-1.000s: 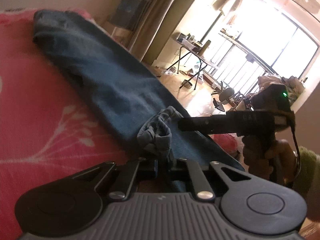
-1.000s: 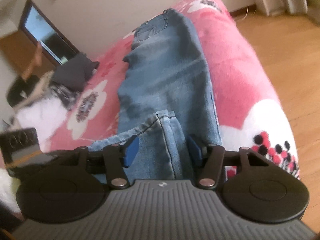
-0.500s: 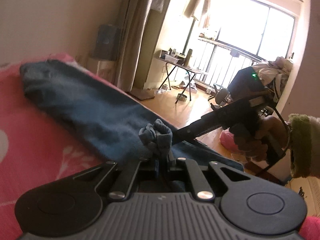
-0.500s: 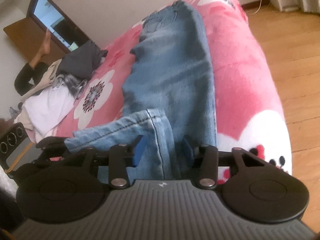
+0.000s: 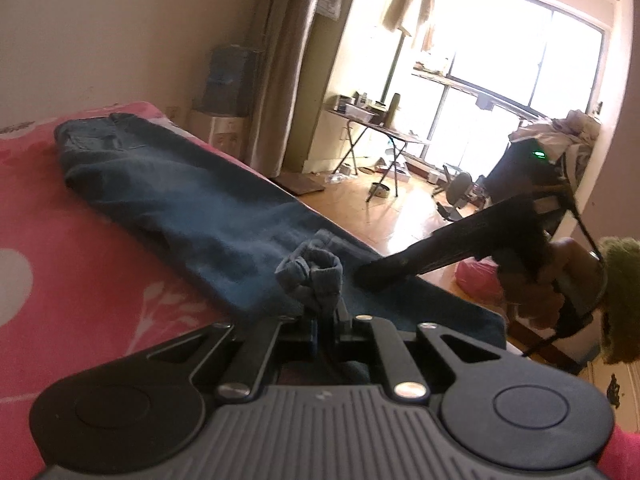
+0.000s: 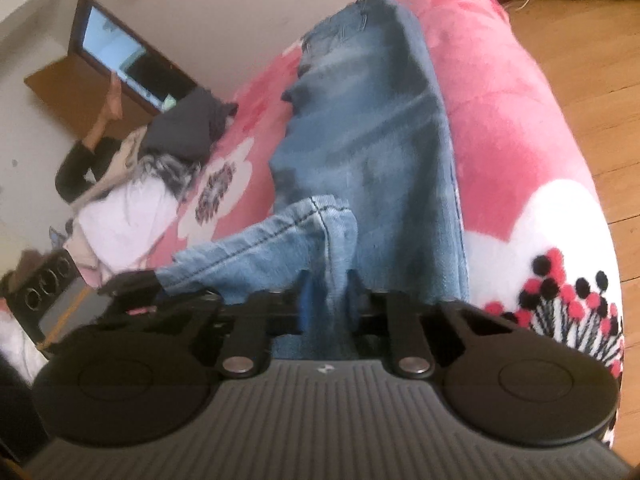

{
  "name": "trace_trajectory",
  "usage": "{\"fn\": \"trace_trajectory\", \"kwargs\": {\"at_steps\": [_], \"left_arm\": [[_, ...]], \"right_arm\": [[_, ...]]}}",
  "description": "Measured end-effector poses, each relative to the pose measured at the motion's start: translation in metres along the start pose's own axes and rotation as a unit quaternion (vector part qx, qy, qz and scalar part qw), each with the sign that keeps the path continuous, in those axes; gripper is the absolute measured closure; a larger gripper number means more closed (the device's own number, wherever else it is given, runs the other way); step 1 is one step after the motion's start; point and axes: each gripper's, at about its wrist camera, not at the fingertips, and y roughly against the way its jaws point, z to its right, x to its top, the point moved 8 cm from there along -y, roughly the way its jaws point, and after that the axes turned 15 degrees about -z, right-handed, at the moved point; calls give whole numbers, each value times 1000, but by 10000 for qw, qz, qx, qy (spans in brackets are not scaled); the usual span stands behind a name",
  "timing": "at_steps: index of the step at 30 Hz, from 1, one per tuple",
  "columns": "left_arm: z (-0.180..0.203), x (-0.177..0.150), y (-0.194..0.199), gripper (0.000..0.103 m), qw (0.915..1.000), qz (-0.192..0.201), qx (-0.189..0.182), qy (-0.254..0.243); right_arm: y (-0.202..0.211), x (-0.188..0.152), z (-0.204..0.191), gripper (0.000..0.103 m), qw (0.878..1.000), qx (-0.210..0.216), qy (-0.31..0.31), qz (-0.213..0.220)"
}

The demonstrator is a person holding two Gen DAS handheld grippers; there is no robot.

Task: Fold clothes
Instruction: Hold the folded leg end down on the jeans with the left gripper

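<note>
- Jeans lie lengthwise on a pink flowered blanket over the bed, waistband at the far end, hem end nearest both cameras.
- Right gripper: jaws closing, with a bunched fold of the hem end between the blue pads; the pads appear to press the denim already.
- Left gripper: jaws drawn narrow, pinching a crumpled knot of hem that stands up just above the fingertips.
- Between the two grips a strip of hem is raised clear of the leg below and spans toward the left tool.
- Handling, as judged: denim is soft and limp yet fairly heavy and thick; it should drape and drag, not slide. Seams and hem are the firmest, least slippery holds; corner grips keep the edge straight.
- Risk, as judged: the left grip holds a wad, not a flat edge, so the fold line may come out skewed.
- Farther off, a pile of other clothes sits on the blanket, well apart from the jeans.
</note>
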Motion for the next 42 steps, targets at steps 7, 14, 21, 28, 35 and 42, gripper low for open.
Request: {"fn": "trace_trajectory", "kwargs": {"at_steps": [7,14,21,28,35,42], "left_arm": [[-23,38,13,95,9990,264,186,320],[-89,103,6,95,9948,384,497,802],[-148,164,2,95,9878,667,1242,658],[-207,170,-22,95,9796,392,1583,1178],[-227,154,-49,94,9781,222,1614,1292],[-238,171,-72,84,9771,141,1589,1410]], "right_arm": [[24,30,-28,97,9967,-188,279,737],[15,107,-47,97,9906,-644,524,1083],[-17,203,-56,98,9836,-986,683,1348],[-69,265,-55,98,9802,-1404,760,1172],[-115,268,-28,98,9783,-1727,625,958],[-120,275,-1,96,9753,-1835,335,1180]]}}
